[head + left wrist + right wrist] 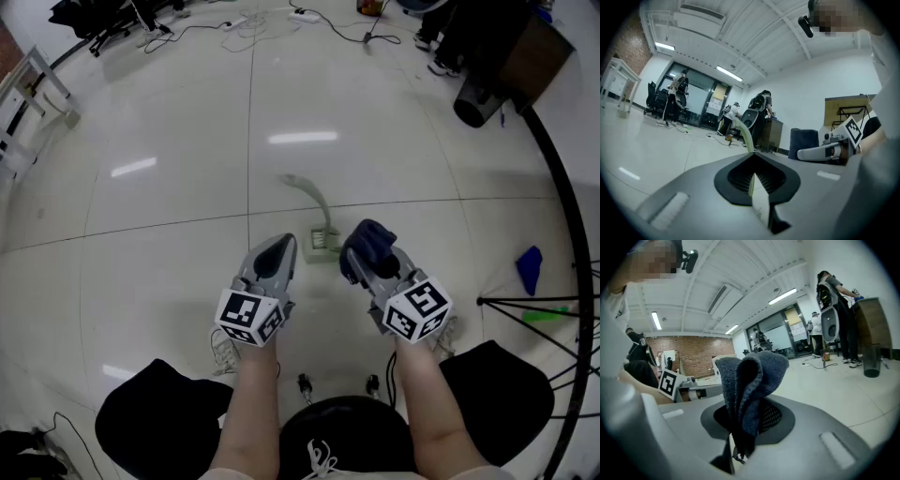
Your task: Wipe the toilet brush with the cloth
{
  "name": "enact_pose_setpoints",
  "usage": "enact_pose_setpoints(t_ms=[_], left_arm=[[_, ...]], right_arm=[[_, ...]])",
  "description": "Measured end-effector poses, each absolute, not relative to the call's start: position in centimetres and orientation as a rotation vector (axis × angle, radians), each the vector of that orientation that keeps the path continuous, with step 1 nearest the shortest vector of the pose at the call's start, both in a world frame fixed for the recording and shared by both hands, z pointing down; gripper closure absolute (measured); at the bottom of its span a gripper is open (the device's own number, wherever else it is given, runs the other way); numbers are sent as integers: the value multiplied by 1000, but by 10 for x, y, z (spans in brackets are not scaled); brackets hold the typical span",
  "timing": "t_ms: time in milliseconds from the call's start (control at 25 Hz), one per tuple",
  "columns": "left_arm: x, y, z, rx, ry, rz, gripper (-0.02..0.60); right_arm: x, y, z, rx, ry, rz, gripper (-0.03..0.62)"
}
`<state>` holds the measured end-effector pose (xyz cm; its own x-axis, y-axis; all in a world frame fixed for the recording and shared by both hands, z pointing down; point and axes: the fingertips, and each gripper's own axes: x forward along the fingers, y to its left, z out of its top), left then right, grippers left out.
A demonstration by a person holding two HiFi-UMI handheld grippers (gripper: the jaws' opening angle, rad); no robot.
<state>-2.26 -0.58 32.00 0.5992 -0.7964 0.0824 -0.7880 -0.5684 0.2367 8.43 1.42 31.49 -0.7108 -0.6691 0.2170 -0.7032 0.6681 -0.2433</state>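
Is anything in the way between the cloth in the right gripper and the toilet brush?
Nothing visible. The cloth, pinched in the right gripper, sits just right of the brush, with only bare floor between them. The left gripper is on the brush's other side, off that path.

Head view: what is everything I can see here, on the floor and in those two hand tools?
toilet brush: one, pale green and white, in the left gripper's jaws, handle curving away
cloth: one, dark blue-grey, bunched in the right gripper's jaws
blue object: one, on the floor at right; too small to identify
cables: several, black and white, on the far floor
white rack: one, far left
floor: glossy white tiles
left gripper: one, grey with marker cube, shut on the brush
right gripper: one, grey with marker cube, shut on the cloth
forearms: two, bare, bottom centre
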Motion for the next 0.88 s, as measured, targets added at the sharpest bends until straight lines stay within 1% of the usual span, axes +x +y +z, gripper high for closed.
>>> enact_pose_setpoints(t_ms=[200, 480, 720, 880], left_arm=[[-21, -52, 383, 2513, -1209, -34, 575], [-4, -64, 465, 2478, -1038, 135, 575], [6, -73, 506, 2451, -959, 203, 575], [3, -76, 521, 2385, -973, 199, 575]], right_arm=[[54, -2, 383, 1012, -2768, 525, 520], [21, 8, 504, 863, -2639, 743, 520], [-2, 2, 560, 761, -2567, 902, 520], [-8, -8, 580, 813, -2543, 1087, 520]])
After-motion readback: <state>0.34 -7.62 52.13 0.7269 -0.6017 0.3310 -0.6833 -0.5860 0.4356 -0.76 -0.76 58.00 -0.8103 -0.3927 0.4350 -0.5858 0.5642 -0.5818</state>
